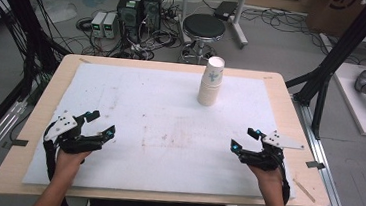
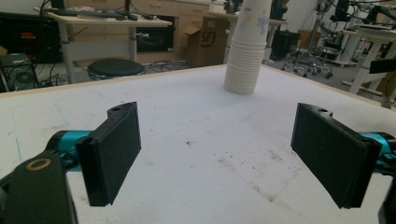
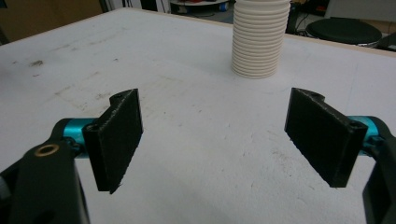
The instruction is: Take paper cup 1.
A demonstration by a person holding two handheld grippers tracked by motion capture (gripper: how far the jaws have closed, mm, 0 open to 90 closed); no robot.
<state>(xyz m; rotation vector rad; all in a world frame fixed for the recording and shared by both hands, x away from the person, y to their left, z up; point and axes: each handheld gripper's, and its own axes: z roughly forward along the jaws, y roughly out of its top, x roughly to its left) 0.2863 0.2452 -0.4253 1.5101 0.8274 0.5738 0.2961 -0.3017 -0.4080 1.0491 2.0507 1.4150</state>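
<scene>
the stack of paper cups point(image 1: 211, 82) stands upright, mouths down, at the far centre-right of the desk point(image 1: 27, 134), well apart from both claws; a small blue print marks the top cup. a stained white foam sheet point(image 1: 143, 129) covers the wooden desk. the left claw point(image 1: 100, 122) and right claw point(image 1: 244, 139) hover over the near corners, each with jaws spread wide and holding nothing. beyond the desk stand a black stool point(image 1: 204, 27), computer towers point(image 1: 139, 9) and loose cables. a cardboard box point(image 2: 205, 39) reads "sf".
</scene>
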